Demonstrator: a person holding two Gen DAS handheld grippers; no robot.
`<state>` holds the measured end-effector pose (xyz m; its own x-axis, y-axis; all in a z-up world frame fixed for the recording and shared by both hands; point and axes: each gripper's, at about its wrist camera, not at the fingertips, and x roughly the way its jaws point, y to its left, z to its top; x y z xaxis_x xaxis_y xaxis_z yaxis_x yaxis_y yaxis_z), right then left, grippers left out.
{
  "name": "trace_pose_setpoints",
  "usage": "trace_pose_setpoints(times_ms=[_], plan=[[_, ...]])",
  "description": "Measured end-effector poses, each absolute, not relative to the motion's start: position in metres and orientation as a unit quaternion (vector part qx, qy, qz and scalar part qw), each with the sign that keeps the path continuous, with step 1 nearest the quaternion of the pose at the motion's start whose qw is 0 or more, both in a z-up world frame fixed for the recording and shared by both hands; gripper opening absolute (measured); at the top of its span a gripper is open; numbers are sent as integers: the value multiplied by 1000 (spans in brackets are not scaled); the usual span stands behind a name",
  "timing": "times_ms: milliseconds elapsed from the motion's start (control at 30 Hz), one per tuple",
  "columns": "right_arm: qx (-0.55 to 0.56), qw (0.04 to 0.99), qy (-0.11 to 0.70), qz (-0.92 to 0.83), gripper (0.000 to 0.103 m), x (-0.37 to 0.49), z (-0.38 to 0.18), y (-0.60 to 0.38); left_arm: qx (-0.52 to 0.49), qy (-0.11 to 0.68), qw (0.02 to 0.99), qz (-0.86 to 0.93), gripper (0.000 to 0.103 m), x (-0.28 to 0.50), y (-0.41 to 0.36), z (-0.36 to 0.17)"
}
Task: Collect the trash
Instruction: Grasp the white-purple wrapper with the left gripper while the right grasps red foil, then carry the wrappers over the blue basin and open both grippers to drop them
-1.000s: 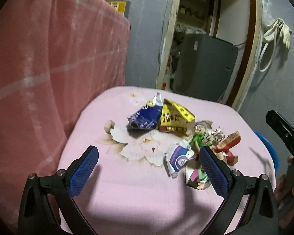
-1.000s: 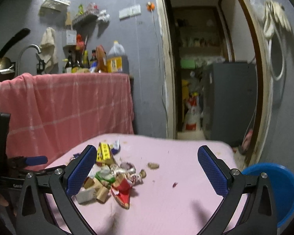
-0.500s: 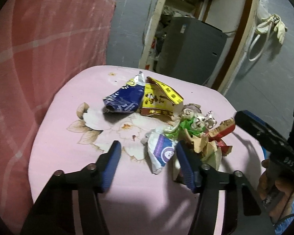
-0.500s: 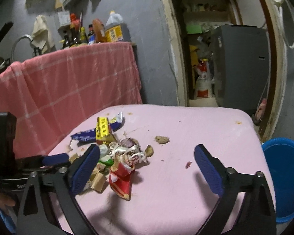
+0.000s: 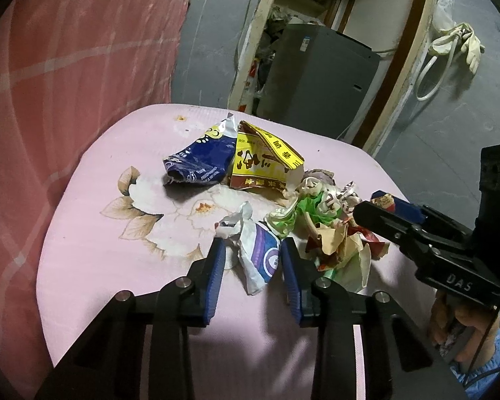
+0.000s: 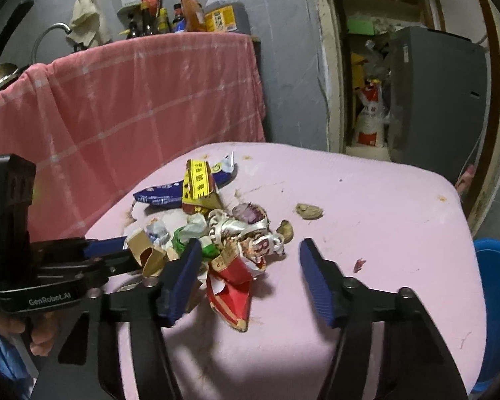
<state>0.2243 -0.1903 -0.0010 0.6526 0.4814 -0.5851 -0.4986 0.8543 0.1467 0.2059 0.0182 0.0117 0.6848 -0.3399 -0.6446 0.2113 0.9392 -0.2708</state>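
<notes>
A heap of trash lies on a pink table. It holds a dark blue wrapper, a yellow packet, green and silver scraps, and brown paper. My left gripper straddles a crumpled white-and-purple wrapper. Its jaws are closing and a gap still shows at the left pad. My right gripper reaches the heap from the other side. Its jaws are closing around a red wrapper, and the right pad stands well off it.
A blue bin stands low beside the table's right edge. A pink checked cloth hangs over a counter with bottles on the left. A peanut shell and crumbs lie apart from the heap. A doorway with a grey cabinet is behind.
Both grippers' jaws have narrowed from wide open. The left one tipped down onto the white-and-purple wrapper. The right one came down and closer to the heap, over the red wrapper.
</notes>
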Motion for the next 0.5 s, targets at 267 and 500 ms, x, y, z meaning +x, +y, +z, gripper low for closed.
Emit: trace_pose_setpoints(times_ms=[267,500], plan=[[-18,903,322,283,19,219,-2,-189,-81,359,918,-148,19,203,16,13],[-8,914,294,279,15,206,5,-197,-71,332,933,-121,19,192,14,20]])
